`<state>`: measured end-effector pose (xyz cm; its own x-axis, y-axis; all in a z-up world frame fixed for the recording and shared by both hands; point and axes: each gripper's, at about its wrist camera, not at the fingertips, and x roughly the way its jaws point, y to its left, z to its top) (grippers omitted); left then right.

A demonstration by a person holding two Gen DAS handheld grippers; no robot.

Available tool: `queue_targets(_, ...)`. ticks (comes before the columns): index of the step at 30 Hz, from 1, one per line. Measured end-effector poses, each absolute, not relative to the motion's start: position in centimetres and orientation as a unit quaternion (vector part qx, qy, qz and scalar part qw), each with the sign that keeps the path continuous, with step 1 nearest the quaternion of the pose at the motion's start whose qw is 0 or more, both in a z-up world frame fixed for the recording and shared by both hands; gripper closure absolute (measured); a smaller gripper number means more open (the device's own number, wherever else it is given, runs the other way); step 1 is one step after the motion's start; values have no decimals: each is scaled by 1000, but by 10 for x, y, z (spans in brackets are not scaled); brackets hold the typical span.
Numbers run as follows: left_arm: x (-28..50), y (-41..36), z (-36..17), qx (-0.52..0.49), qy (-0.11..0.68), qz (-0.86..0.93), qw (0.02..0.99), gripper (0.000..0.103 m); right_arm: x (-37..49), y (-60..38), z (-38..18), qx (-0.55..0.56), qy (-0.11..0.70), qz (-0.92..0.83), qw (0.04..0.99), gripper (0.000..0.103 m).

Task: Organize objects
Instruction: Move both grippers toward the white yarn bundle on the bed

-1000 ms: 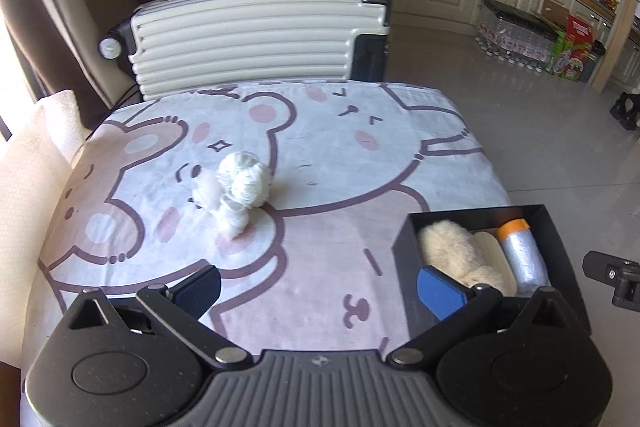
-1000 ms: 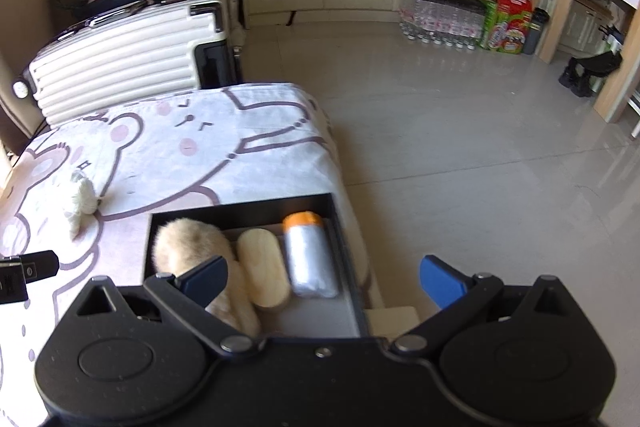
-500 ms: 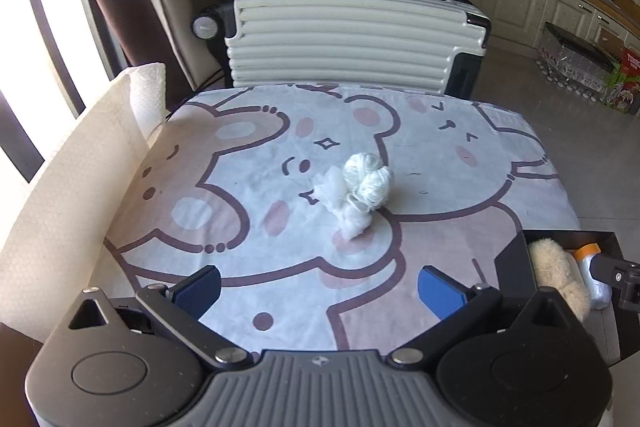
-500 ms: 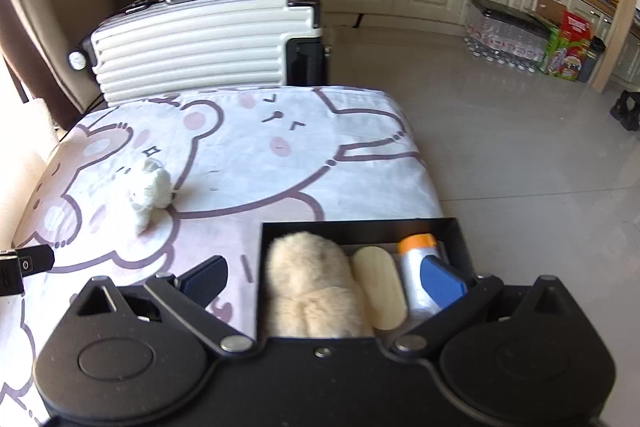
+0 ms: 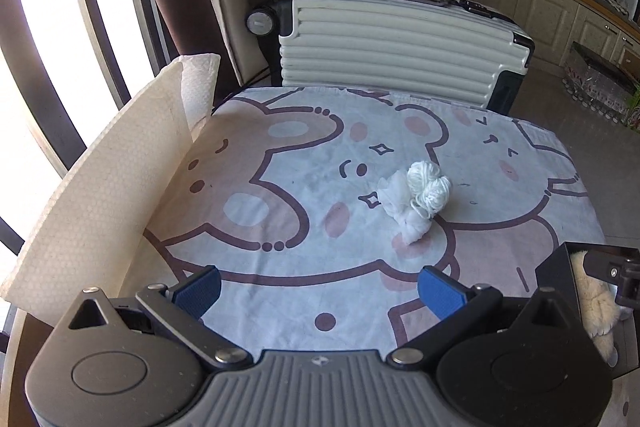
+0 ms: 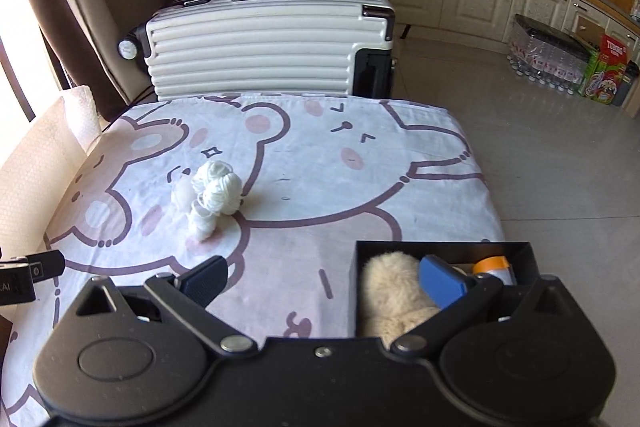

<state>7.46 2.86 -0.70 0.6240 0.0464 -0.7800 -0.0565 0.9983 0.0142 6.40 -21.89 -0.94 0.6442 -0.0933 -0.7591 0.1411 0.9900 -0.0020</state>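
Bear-print cloth (image 5: 280, 227) covers the table. Yarn bundle (image 5: 418, 201) lies mid-table, left of the box (image 6: 440, 247). Both grippers, left (image 5: 320, 287) and right (image 6: 324, 277), gape empty. Likely light, soft, compressible; pinch the wound centre.

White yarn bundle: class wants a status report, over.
Left tool and right tool open, empty. White yarn bundle loose on the bear-print cloth, outside the black box. Path clear.
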Motion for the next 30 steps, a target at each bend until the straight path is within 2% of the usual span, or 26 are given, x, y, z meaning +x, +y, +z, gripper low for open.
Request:
queue_targets(19,84,32,-15,-12,418,22,908,0,76,-210,-21,30,416,-55,907,0)
queue_targets(30,109,31,-33,-29,437,19,899,0,102,-207,-35,82,414,-40,906,0)
